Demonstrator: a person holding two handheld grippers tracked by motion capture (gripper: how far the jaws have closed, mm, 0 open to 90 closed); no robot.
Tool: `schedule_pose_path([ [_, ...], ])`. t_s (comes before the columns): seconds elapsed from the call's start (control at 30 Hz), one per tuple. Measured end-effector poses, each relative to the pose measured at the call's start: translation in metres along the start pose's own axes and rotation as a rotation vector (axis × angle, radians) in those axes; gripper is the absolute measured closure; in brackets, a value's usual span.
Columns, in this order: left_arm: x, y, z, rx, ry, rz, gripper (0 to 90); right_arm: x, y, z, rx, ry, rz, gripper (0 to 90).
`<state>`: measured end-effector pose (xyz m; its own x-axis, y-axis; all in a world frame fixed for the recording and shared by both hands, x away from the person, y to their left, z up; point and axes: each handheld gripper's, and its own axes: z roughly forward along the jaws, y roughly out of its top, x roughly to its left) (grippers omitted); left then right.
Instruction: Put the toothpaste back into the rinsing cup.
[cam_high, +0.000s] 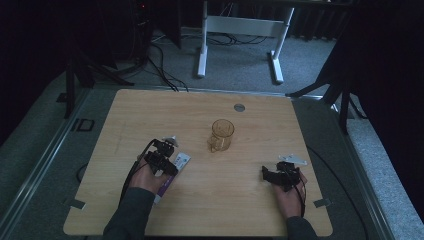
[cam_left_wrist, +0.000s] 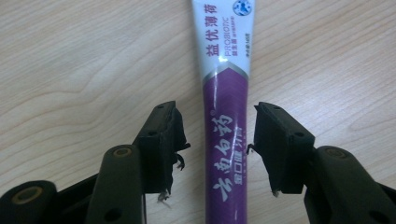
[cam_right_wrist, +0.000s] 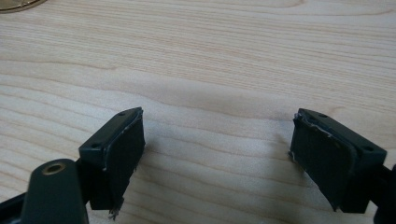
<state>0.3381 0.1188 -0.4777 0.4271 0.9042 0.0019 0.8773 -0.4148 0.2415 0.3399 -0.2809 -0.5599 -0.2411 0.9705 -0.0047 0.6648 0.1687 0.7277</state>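
Here, the left gripper (cam_left_wrist: 217, 149) straddles a purple-and-white toothpaste tube (cam_left_wrist: 225, 116) lying flat on the wooden table (cam_high: 225, 195), its jaws spread and clear of the tube. The grasp looks unfinished. The right gripper (cam_right_wrist: 217, 158) rests wide apart, holding nothing, near an amber cup (cam_high: 221, 135).

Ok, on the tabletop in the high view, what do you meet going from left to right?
Left gripper over the purple-and-white toothpaste tube → amber cup → right gripper.
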Motion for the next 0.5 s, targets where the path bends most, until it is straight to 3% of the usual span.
schedule_pose_path([
  [0.5, -0.006, 0.008, 0.012, 0.054, -0.015, 0.010, 54.4, 0.000, 0.000, 0.000, 0.000, 0.000, -0.001, 17.6],
])
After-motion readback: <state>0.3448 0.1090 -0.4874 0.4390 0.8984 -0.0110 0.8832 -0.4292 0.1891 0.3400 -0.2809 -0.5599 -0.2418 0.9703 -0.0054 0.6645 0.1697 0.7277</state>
